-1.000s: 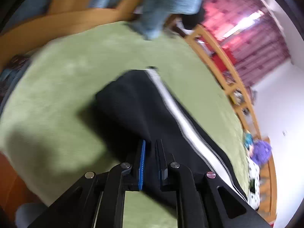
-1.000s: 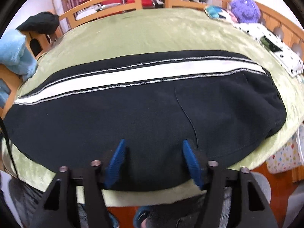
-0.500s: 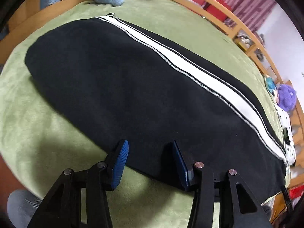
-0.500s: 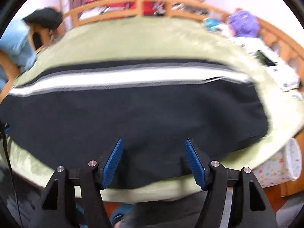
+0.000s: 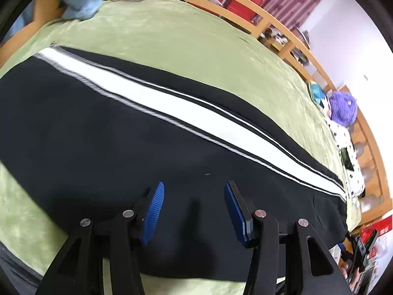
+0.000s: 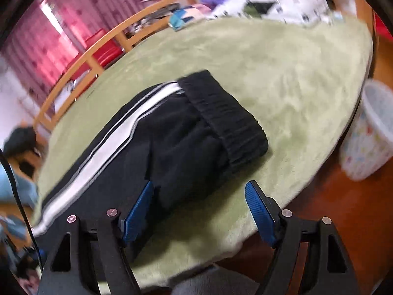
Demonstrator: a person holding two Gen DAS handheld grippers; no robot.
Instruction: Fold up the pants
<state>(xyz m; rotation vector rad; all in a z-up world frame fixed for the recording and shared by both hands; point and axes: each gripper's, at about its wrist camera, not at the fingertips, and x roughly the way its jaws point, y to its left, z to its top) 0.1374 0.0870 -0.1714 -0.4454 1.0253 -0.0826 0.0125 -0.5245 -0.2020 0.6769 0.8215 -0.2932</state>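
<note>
Black fleece pants with a white side stripe lie flat, doubled lengthwise, on the green plush bed cover. Left gripper hovers mid-leg, fingers released. Right gripper, fingers released, faces the ribbed waistband, probably the next fold's pickup point.

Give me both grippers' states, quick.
Left gripper: open, empty, over the black white-striped fleece pants.
Right gripper: open, empty, near their ribbed waistband.
</note>
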